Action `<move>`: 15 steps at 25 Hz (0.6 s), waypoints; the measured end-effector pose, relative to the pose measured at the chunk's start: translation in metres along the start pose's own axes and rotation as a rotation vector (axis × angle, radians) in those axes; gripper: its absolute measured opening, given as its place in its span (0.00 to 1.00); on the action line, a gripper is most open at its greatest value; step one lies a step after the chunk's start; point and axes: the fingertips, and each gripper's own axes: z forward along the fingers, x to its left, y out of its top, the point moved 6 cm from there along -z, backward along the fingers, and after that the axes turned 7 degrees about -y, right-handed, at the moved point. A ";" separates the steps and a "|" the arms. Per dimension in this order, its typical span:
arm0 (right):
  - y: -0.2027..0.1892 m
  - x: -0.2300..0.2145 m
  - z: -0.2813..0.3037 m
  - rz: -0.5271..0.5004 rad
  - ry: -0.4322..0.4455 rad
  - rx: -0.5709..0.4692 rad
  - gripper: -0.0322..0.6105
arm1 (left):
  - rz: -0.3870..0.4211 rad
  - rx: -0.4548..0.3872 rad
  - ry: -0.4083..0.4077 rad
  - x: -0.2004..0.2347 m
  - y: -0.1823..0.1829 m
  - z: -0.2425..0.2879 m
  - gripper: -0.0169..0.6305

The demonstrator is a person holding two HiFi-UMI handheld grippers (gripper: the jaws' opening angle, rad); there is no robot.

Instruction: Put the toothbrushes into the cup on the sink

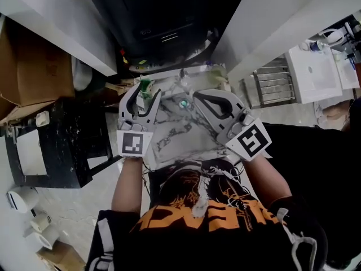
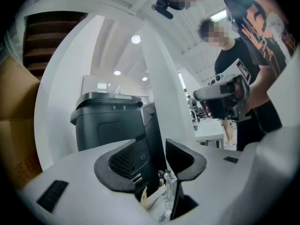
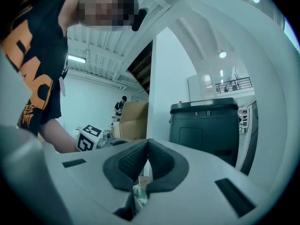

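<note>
In the head view a white marble sink top (image 1: 180, 130) lies just ahead of the person. My left gripper (image 1: 148, 93) stands over its far left part with the jaws apart, and a small green object (image 1: 145, 85) shows at its fingertips; I cannot tell what it is. The left gripper view shows my left gripper (image 2: 153, 159) open, with a clear glassy item (image 2: 170, 189) below the gap and nothing pressed by the pads. My right gripper (image 1: 198, 96) hovers over the far right part, shut and empty, as the right gripper view confirms (image 3: 146, 146). A small teal spot (image 1: 183, 103) lies between the two grippers.
A large black bin (image 1: 163, 21) stands right behind the sink top. At the left are a cardboard box (image 1: 34, 66) and a black framed stand (image 1: 62, 145). A metal rack (image 1: 273, 86) and a white cabinet (image 1: 316, 75) are at the right. White walls flank the bin.
</note>
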 end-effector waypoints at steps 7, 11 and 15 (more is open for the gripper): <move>0.010 -0.014 -0.043 0.023 -0.044 -0.065 0.07 | -0.020 -0.037 -0.095 -0.061 0.069 -0.007 0.09; 0.015 -0.014 -0.070 0.017 -0.049 -0.088 0.07 | -0.015 -0.031 -0.119 -0.095 0.092 -0.006 0.06; 0.021 -0.014 -0.093 0.011 -0.046 -0.113 0.07 | -0.028 -0.038 -0.129 -0.124 0.107 0.000 0.06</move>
